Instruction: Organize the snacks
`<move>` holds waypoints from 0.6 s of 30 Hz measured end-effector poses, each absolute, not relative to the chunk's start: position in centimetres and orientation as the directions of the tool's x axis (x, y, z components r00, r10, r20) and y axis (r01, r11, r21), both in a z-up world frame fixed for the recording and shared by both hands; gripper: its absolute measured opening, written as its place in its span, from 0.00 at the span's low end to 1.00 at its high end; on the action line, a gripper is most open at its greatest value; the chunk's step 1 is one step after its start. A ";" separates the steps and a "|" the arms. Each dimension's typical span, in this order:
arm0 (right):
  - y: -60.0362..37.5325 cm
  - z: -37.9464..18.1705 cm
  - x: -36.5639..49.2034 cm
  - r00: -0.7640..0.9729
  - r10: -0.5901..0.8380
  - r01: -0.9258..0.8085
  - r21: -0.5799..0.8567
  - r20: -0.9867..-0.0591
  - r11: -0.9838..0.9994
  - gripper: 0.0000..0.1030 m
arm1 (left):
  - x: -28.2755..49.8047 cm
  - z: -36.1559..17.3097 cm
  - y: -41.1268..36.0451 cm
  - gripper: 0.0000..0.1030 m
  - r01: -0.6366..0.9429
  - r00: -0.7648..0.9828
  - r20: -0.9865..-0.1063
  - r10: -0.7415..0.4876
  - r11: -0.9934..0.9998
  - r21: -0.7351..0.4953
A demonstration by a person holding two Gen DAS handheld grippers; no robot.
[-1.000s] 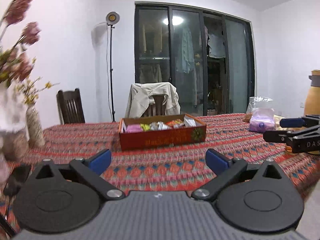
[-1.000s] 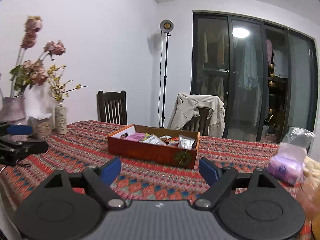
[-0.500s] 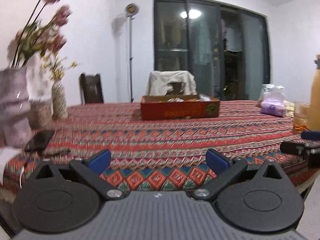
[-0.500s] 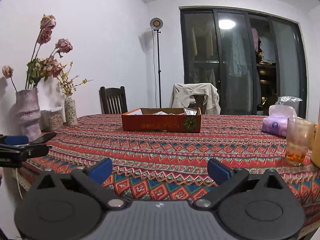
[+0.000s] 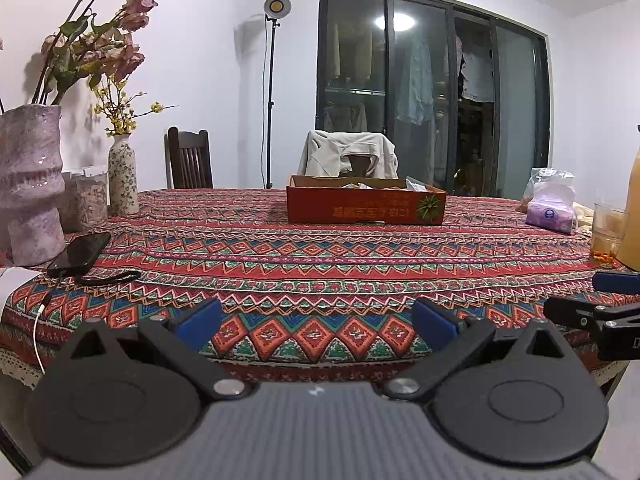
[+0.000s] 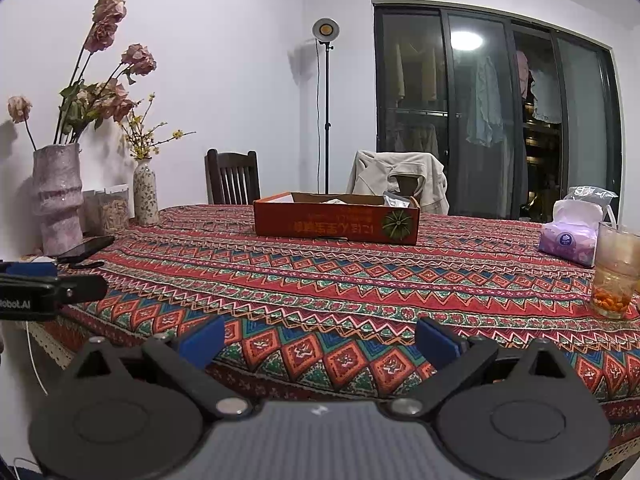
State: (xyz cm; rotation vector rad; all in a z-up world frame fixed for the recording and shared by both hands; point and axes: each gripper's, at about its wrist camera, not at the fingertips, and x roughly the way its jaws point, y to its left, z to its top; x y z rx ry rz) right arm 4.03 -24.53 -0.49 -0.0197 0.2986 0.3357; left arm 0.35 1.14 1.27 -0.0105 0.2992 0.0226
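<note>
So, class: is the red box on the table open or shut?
Open: the red box has no lid, and packets show above its rim.

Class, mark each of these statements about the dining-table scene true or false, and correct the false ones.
1. Both grippers are open and hold nothing. True: left gripper, right gripper.
2. The red box stands on the patterned tablecloth. True.
3. The phone lies inside the red box. False: it lies on the cloth near the large vase.
4. The glass is tipped over. False: it stands upright.
5. A jacket hangs over the chair behind the box. True.
</note>
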 end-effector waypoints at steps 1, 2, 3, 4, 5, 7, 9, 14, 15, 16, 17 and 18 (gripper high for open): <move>-24.6 -0.5 4.0 0.901 0.321 -0.326 0.032 -0.292 0.945 0.99 | 0.3 1.3 1.1 1.00 -0.022 0.956 -0.293 0.020 1.000 -0.005; -24.6 -0.5 4.0 0.901 0.320 -0.325 0.033 -0.291 0.945 0.99 | 0.3 1.3 1.0 1.00 -0.021 0.956 -0.292 0.020 1.000 -0.003; -24.6 -0.4 4.1 0.901 0.320 -0.325 0.034 -0.291 0.945 0.99 | 0.3 1.3 0.9 1.00 -0.020 0.957 -0.290 0.019 1.000 -0.001; -24.6 -0.4 4.1 0.902 0.321 -0.324 0.036 -0.290 0.945 0.99 | 0.2 1.3 0.9 1.00 -0.019 0.957 -0.290 0.018 1.000 0.000; -24.8 -0.4 4.1 0.902 0.322 -0.326 0.038 -0.289 0.945 0.99 | 0.2 1.3 0.9 1.00 -0.018 0.957 -0.290 0.017 1.000 0.000; -24.8 -0.4 4.0 0.901 0.324 -0.327 0.041 -0.287 0.944 0.99 | 0.2 1.3 0.9 1.00 -0.018 0.957 -0.289 0.017 1.000 0.000; -24.8 -0.3 4.0 0.902 0.326 -0.328 0.041 -0.285 0.944 0.99 | 0.2 1.4 0.9 1.00 -0.020 0.957 -0.288 0.019 1.000 -0.001; -24.8 -0.3 4.0 0.900 0.330 -0.333 0.040 -0.286 0.942 0.99 | 0.3 1.4 1.0 1.00 -0.023 0.958 -0.287 0.021 1.000 -0.003; -24.7 -0.3 4.0 0.899 0.331 -0.334 0.040 -0.286 0.942 0.99 | 0.3 1.4 1.0 1.00 -0.023 0.957 -0.288 0.021 1.000 -0.003; -24.8 -0.3 4.0 0.899 0.331 -0.334 0.039 -0.286 0.942 0.99 | 0.3 1.4 1.0 1.00 -0.024 0.957 -0.288 0.022 1.000 -0.003; -24.7 -0.3 4.0 0.899 0.331 -0.334 0.039 -0.285 0.942 0.99 | 0.3 1.3 1.0 1.00 -0.023 0.957 -0.289 0.021 1.000 -0.004; -24.7 -0.3 4.0 0.900 0.331 -0.334 0.037 -0.285 0.942 0.99 | 0.3 1.3 1.0 1.00 -0.023 0.957 -0.289 0.021 1.000 -0.004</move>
